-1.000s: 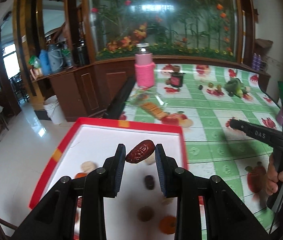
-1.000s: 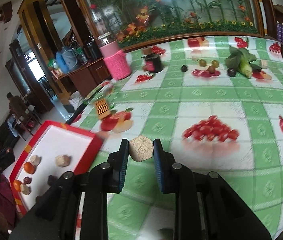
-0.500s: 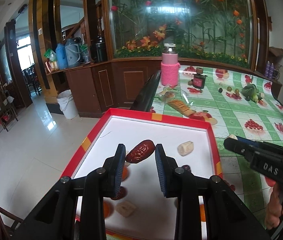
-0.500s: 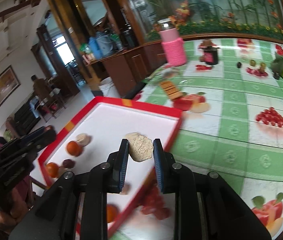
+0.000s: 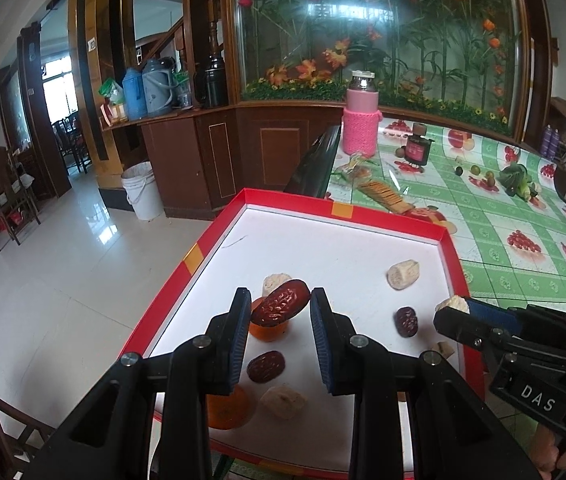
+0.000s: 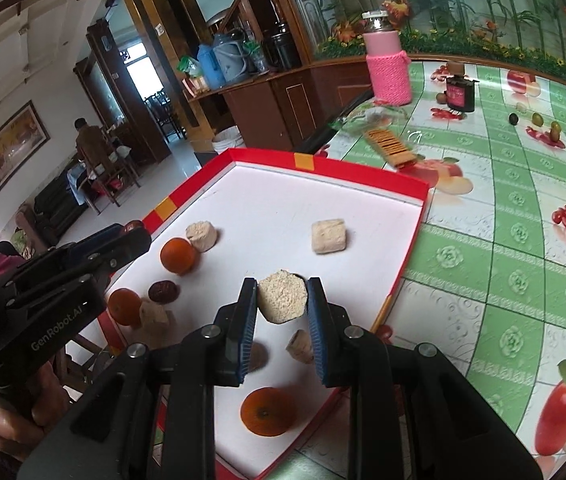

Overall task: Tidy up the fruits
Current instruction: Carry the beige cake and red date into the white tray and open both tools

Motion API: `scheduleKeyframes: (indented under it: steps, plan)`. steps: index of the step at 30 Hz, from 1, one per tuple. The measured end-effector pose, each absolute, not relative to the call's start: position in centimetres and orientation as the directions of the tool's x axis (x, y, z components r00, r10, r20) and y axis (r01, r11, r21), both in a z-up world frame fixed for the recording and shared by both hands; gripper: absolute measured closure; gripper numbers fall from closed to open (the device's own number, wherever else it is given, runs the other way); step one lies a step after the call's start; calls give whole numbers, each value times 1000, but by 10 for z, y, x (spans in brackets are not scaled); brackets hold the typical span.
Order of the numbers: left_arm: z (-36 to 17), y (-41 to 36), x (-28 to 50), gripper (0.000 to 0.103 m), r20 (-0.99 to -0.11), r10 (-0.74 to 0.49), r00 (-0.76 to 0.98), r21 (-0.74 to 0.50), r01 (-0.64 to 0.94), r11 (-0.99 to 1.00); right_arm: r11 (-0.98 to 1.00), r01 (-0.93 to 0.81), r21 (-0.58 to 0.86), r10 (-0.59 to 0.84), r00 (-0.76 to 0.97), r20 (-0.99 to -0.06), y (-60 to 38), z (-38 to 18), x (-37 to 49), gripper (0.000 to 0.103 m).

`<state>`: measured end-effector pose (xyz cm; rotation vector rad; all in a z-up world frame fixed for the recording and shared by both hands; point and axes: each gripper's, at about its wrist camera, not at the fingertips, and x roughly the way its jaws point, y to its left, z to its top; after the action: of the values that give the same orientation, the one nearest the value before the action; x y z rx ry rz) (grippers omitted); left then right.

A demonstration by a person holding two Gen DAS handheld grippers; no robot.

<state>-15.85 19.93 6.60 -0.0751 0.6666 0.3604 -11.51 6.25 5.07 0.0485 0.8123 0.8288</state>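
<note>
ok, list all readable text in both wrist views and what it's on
"DAS": white letters on the black body of the right gripper, left wrist view.
"GenRobot.AI": printed on the black body of the left gripper, right wrist view.
Dark bottle on the table: pink label, print too small to read.
Wall panel on the wooden column: too small to read.
Nothing else legible.

A home dining room: fruit-print tablecloth [image 6: 523, 240], wooden sideboard [image 5: 211, 152] (thermos flasks [image 5: 145, 94] on top).

Both black tools, left tool [image 5: 281, 322] and right tool [image 6: 283, 314], have blue-padded fingers [image 5: 243, 332], silver screws and white lettering.
</note>
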Motion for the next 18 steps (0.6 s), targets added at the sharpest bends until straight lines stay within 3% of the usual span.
scheduleKeyframes:
  steps: [18]
  plan:
    - [50, 205, -155, 73, -653, 290, 699, 41, -351, 936, 722, -608, 332, 643, 410, -647, 72, 43, -115, 76]
